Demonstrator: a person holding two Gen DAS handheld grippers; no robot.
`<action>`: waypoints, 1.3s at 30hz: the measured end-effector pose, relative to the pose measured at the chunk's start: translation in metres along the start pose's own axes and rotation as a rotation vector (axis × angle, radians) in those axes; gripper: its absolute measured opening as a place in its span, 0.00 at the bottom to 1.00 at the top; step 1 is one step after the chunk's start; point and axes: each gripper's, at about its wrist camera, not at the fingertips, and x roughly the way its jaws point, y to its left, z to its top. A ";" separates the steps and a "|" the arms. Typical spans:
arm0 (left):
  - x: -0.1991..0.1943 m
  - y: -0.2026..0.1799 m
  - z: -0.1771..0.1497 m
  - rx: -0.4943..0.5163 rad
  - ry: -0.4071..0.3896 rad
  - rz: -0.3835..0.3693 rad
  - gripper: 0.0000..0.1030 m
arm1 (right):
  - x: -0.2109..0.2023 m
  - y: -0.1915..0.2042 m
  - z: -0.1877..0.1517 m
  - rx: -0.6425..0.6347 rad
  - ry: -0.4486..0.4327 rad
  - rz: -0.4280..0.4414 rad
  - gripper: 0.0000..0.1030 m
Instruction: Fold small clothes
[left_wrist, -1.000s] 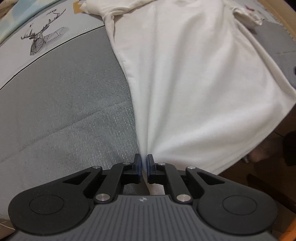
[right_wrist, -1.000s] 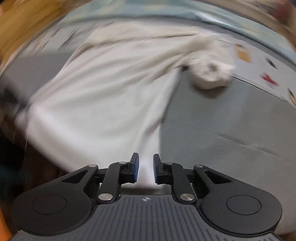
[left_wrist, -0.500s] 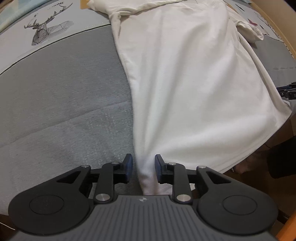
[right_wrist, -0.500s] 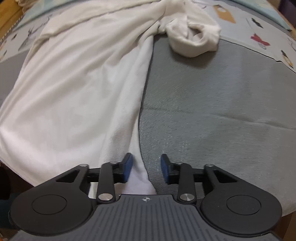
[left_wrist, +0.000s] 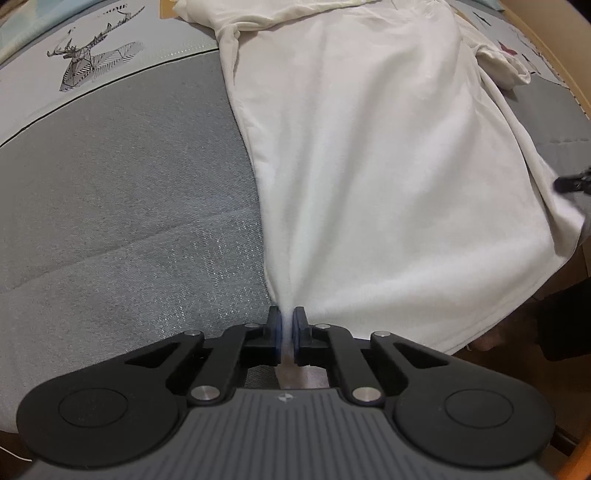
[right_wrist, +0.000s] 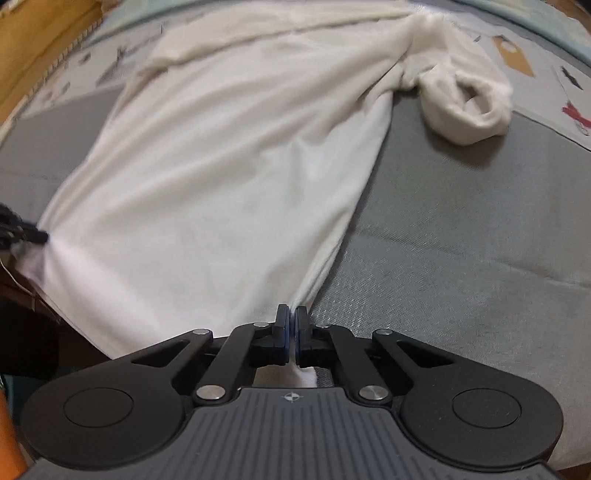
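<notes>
White shirt (left_wrist: 369, 166) lies spread on the grey bed (left_wrist: 129, 221), its hem corners now pinched by the left claw (left_wrist: 284, 332) and right claw (right_wrist: 291, 336), both newly closed after a brief regrip, ready for folding.

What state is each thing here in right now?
White shirt: spread flat on the grey cover, unfolded, its hem pinched at both corners.
Sleeve: bunched up, opening showing.
Left gripper: shut on the shirt's hem corner.
Right gripper: shut on the other hem corner.
</notes>
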 end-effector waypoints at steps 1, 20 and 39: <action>-0.001 0.002 -0.002 0.003 -0.004 0.001 0.06 | -0.008 -0.006 0.000 0.017 -0.020 -0.005 0.01; -0.024 0.009 0.000 -0.036 -0.099 0.008 0.07 | -0.068 -0.086 -0.025 0.286 -0.218 -0.070 0.03; -0.011 -0.002 0.044 -0.081 -0.055 0.061 0.15 | -0.067 -0.094 0.033 0.324 -0.456 -0.352 0.20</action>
